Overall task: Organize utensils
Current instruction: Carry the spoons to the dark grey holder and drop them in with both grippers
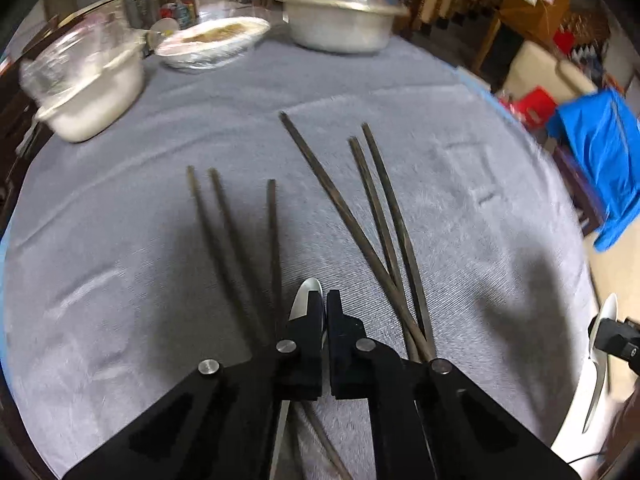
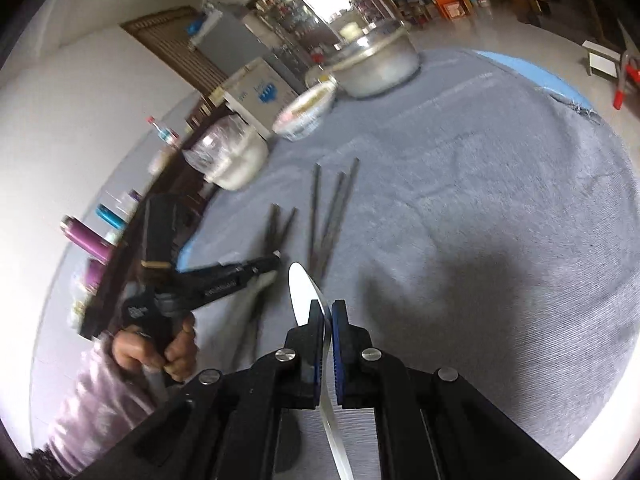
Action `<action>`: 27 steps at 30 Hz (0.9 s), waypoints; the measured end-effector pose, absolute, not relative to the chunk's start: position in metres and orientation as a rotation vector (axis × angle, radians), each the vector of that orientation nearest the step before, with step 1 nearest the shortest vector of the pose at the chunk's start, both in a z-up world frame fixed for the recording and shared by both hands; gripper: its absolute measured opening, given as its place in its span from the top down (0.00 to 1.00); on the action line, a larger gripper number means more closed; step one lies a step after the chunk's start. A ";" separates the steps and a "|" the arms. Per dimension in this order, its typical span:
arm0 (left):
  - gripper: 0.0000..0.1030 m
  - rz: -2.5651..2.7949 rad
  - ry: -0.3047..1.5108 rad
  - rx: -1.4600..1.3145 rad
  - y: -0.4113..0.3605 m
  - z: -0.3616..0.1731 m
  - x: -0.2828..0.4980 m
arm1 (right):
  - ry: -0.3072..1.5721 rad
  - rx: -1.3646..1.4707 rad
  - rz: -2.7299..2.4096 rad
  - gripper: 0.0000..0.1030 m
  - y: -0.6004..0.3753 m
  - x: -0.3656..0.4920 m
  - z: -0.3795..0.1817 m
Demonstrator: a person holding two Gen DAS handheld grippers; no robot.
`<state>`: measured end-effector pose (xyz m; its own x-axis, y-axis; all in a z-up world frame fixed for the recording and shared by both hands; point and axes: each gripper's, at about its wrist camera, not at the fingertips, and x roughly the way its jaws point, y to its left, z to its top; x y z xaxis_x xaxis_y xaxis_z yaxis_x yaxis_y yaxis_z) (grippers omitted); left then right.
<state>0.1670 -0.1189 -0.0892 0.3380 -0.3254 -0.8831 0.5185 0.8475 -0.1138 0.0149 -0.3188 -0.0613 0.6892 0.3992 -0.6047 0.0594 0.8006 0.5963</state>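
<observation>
Several dark wooden chopsticks (image 1: 376,216) lie fanned out on the grey tablecloth (image 1: 120,240); they also show in the right wrist view (image 2: 328,216). My left gripper (image 1: 325,304) is shut on a metal spoon (image 1: 304,300) and holds it just above the chopsticks' near ends. My right gripper (image 2: 327,312) is shut on a second metal spoon (image 2: 302,292), held above the cloth to the right of the chopsticks. That spoon also shows at the right edge of the left wrist view (image 1: 604,344). The left gripper appears in the right wrist view (image 2: 264,264).
A white lidded pot (image 1: 340,20), a plastic-wrapped plate of food (image 1: 212,42) and a wrapped white bowl (image 1: 86,84) stand along the table's far edge. Bottles (image 2: 86,240) line a shelf at left. A blue bag (image 1: 600,152) hangs off the table's right side.
</observation>
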 end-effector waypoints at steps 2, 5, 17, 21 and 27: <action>0.98 -0.555 1.074 0.120 -0.104 -0.077 0.162 | 0.745 0.648 0.219 0.95 -0.315 0.010 -0.051; 0.98 -0.586 1.008 -0.038 -0.077 -0.046 0.145 | 0.626 0.700 0.251 0.95 -0.306 -0.002 -0.031; 0.98 -0.717 0.566 -0.601 -0.007 0.057 0.032 | 0.336 0.791 0.294 0.95 -0.251 -0.027 -0.004; 0.98 -0.746 0.518 -0.688 -0.017 0.034 0.019 | 0.332 0.761 0.245 0.95 -0.238 -0.032 -0.018; 0.98 -0.681 0.554 -0.688 -0.022 -0.015 0.016 | 0.344 0.707 0.211 0.95 -0.233 -0.042 -0.032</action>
